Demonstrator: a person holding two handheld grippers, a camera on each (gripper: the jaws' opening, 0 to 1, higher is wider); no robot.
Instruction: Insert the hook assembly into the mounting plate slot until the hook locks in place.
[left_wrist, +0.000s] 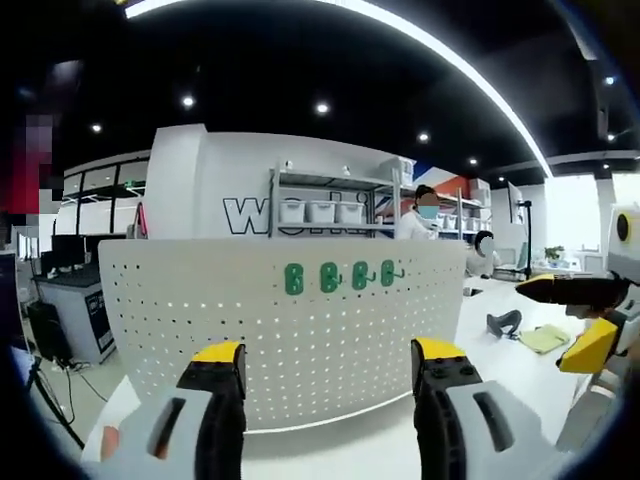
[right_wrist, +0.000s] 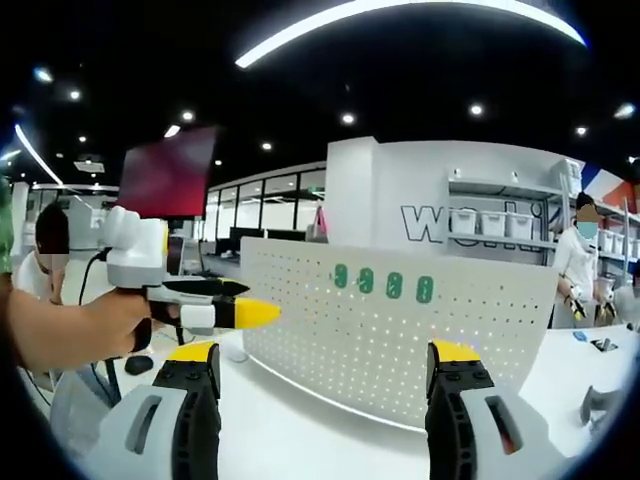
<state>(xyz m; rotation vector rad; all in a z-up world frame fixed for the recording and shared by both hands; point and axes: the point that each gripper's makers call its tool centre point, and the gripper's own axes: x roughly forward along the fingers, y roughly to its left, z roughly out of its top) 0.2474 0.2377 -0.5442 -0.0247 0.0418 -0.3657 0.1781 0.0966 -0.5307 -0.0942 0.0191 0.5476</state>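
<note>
the landmark here is the white pegboard (left_wrist: 290, 330), standing upright on a white table (left_wrist: 500, 330). four green hooks (left_wrist: 340, 276) sit in a row on the upper part of the pegboard; in the right gripper view the same row of green hooks (right_wrist: 385, 281) runs across the pegboard (right_wrist: 400, 340) near its top edge. whether each one is fully locked into its slot is too small to tell.

the left gripper (left_wrist: 328, 365) hovers in front of the pegboard's lower half, jaws spread wide and nothing between them. the right gripper (right_wrist: 327, 365) also faces the pegboard from the front, jaws wide apart and empty. in the left gripper view the right gripper (left_wrist: 565, 290) comes in from the right of the pegboard; in the right gripper view the left gripper (right_wrist: 245, 300) comes in from the left of the pegboard, held in a hand (right_wrist: 70, 325).

a dark hook-like piece (left_wrist: 503, 322) lies on the table to the right of the pegboard, near a yellowish pad (left_wrist: 545, 338); what it is exactly i cannot tell.

as a judgement, no hook is in hand, so this looks like either the approach before picking up a piece or a check of the row. the next move calls for taking a loose hook, if that dark piece is one, lining it up with an open slot beside the green row, and pressing until it seats.
</note>
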